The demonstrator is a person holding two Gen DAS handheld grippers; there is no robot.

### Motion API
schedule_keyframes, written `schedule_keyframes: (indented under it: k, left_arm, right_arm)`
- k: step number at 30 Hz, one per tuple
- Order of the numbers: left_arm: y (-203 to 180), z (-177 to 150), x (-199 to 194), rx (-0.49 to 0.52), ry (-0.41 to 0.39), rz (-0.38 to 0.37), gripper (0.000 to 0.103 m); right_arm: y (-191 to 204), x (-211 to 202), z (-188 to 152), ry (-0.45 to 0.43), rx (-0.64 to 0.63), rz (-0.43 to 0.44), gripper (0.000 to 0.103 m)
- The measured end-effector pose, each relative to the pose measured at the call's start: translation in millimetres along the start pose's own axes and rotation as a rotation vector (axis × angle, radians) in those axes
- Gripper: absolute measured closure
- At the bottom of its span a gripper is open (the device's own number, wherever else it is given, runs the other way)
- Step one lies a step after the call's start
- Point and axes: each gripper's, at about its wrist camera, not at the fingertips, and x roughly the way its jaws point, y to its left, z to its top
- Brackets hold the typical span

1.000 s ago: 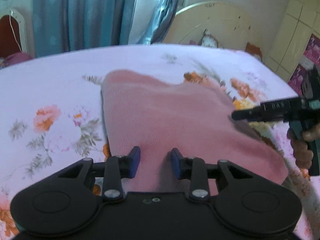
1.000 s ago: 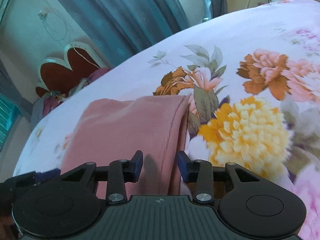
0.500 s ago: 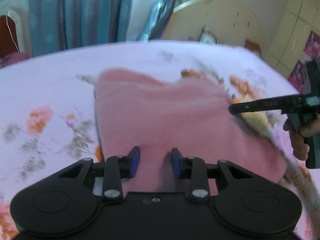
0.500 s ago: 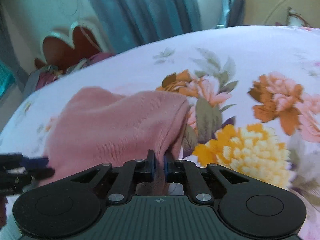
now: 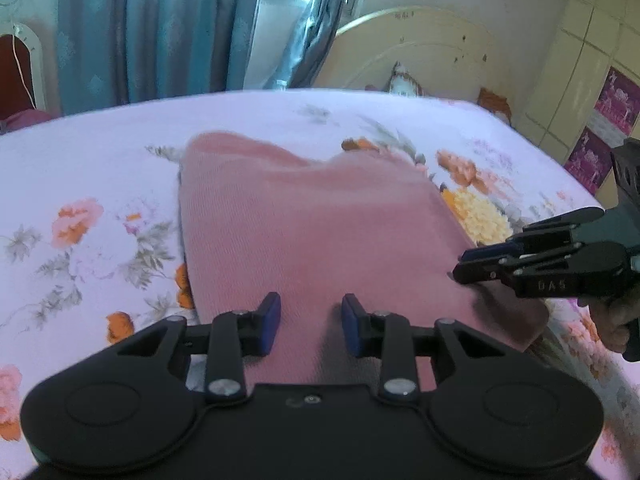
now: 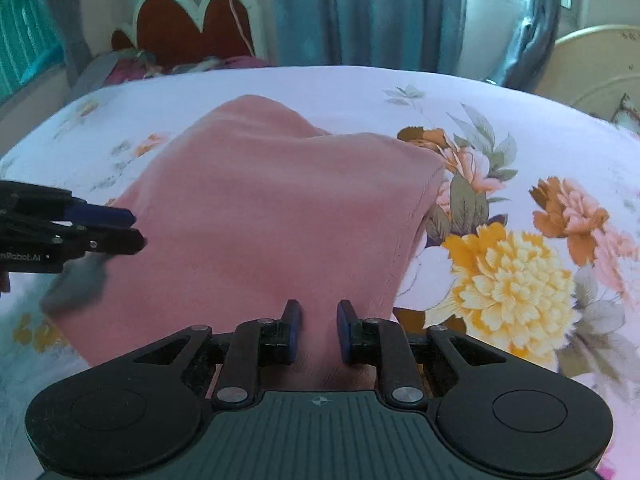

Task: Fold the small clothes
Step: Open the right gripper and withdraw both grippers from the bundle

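Observation:
A small pink garment point(image 5: 320, 232) lies folded flat on the flowered bed sheet point(image 5: 100, 160); it also shows in the right wrist view point(image 6: 272, 216). My left gripper point(image 5: 308, 322) is open, its fingers over the garment's near edge, holding nothing. It shows from the side in the right wrist view point(image 6: 120, 228), at the garment's left edge. My right gripper point(image 6: 318, 330) is open over the garment's near right edge, the cloth lying between the spread fingers. It appears in the left wrist view point(image 5: 468, 266) at the garment's right side.
The bed's cream headboard point(image 5: 420, 52) stands at the back, blue curtains point(image 5: 140, 32) and a window behind. A red heart-shaped chair back point(image 6: 192, 24) and piled cloth sit beyond the bed's far edge. Cupboard doors point(image 5: 592, 60) stand at the right.
My right gripper shut on the garment's edge half a second ago and has now opened and let it go. The garment lies flatter. The left gripper has stayed open.

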Motion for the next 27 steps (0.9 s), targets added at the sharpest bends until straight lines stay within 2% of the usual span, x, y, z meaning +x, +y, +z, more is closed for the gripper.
schedule_keyframes:
  k: [2,4,7,12,13,14,15,16,19,23,24,26,27]
  left_arm:
    - [6,8,2,-0.022,-0.026,0.009,0.071]
    - [14,24,11,-0.040,-0.037,0.013,0.071]
    - [22,48,27,-0.047,-0.033,0.043,0.071]
    - [34,65,48,-0.051,-0.016,0.049,0.071]
    - [35,64,53,-0.051,0.002,0.046,0.071]
    - [36,62,54,-0.047,0.010,0.043,0.071]
    - [36,61,54,-0.037,0.008,0.042,0.071]
    - [37,61,55,-0.032,0.008,0.042,0.070]
    - [42,67,64,-0.041,0.009,0.040,0.067]
    - [44,78,74,-0.049,0.014,0.045,0.069]
    - [44,78,72,-0.045,0.011,0.040,0.069]
    - [47,76,64,-0.041,-0.009,0.049,0.069]
    - [48,74,62,-0.048,-0.016,0.047,0.069]
  right_arm:
    - [-2,-1,12,-0.042,0.050,0.018,0.084]
    - [-4,8,33,-0.087,0.085,-0.001,0.084]
    - [-3,30,65,-0.096,0.118,0.001,0.084]
    - [-7,73,105,-0.087,0.151,0.006,0.084]
    - [-10,81,108,-0.060,0.155,0.006,0.084]
    - [-12,94,108,0.018,0.158,0.006,0.084]
    - [-8,92,104,0.034,0.136,0.014,0.085]
    - [-6,91,103,0.026,0.086,0.009,0.085]
    - [-13,99,115,0.030,0.103,0.011,0.085]
    - [-14,118,130,0.032,0.105,-0.016,0.085]
    - [-13,113,133,0.019,0.102,-0.018,0.084]
    - [-15,99,137,-0.083,0.101,0.019,0.084]
    - [-16,99,139,-0.094,0.101,0.032,0.084]
